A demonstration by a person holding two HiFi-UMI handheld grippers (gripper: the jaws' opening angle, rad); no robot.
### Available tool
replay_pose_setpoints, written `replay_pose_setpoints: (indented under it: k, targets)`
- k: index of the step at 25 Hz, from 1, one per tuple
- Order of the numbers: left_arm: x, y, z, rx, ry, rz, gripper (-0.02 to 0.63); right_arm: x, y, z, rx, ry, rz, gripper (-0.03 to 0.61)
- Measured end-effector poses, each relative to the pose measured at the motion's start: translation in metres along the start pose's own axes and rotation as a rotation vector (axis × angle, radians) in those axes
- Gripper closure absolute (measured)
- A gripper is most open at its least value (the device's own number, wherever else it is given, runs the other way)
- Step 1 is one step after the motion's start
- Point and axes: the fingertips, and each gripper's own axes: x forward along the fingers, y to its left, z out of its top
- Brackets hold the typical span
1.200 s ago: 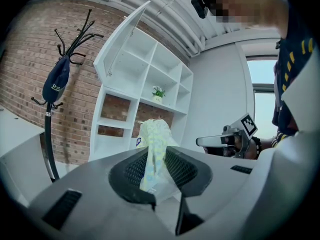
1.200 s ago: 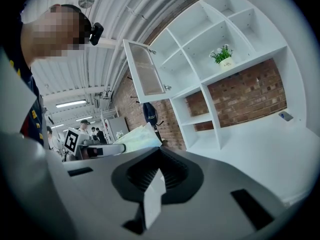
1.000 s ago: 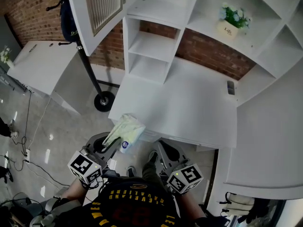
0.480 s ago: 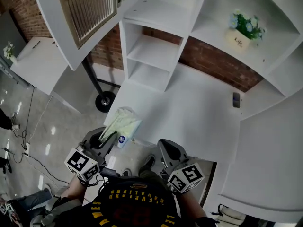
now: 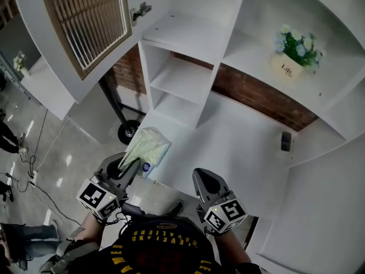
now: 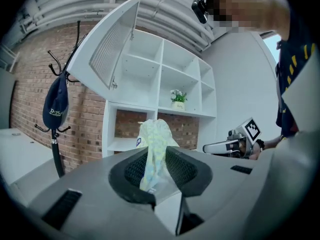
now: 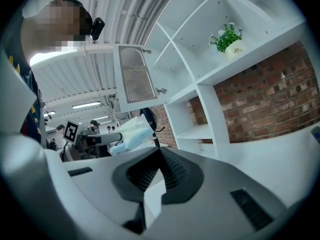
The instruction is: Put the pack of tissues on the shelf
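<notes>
A pale yellow-green pack of tissues (image 5: 149,147) sticks out of my left gripper (image 5: 126,164), which is shut on its lower end. It hangs over the left front corner of the white desk (image 5: 234,147), short of the white shelf unit (image 5: 179,79) with its open compartments. In the left gripper view the pack (image 6: 155,139) stands upright between the pads of the left gripper (image 6: 156,170). My right gripper (image 5: 205,181) hovers at the desk's front edge, its jaws shut with nothing in them. The right gripper view shows this gripper (image 7: 161,153) with the pack (image 7: 131,133) off to its left.
A potted plant (image 5: 293,50) sits in an upper right compartment. A small dark object (image 5: 285,140) lies on the desk at the right. A louvred cabinet door (image 5: 85,21) hangs open above left. A coat stand with a blue cap (image 6: 55,109) stands left of the desk.
The view has closed in on the shelf unit. Both grippers have come forward to the desk's front edge, with the pack still in the left gripper.
</notes>
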Motion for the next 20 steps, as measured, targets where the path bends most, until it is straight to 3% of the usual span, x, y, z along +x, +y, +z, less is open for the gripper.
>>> replay_pose_setpoints:
  k: [8, 14, 20]
  targets:
    - [0.003, 0.024, 0.035, 0.072, -0.042, 0.102, 0.529, 0.011, -0.024, 0.029, -0.048, -0.035, 0.055, 0.571]
    - [0.006, 0.046, 0.073, 0.089, -0.100, 0.073, 0.529, 0.020, -0.029, 0.053, -0.062, -0.052, 0.068, 0.571]
    - [0.030, 0.069, 0.096, 0.145, -0.072, 0.037, 0.529, 0.033, -0.039, 0.068, -0.082, -0.021, 0.001, 0.571]
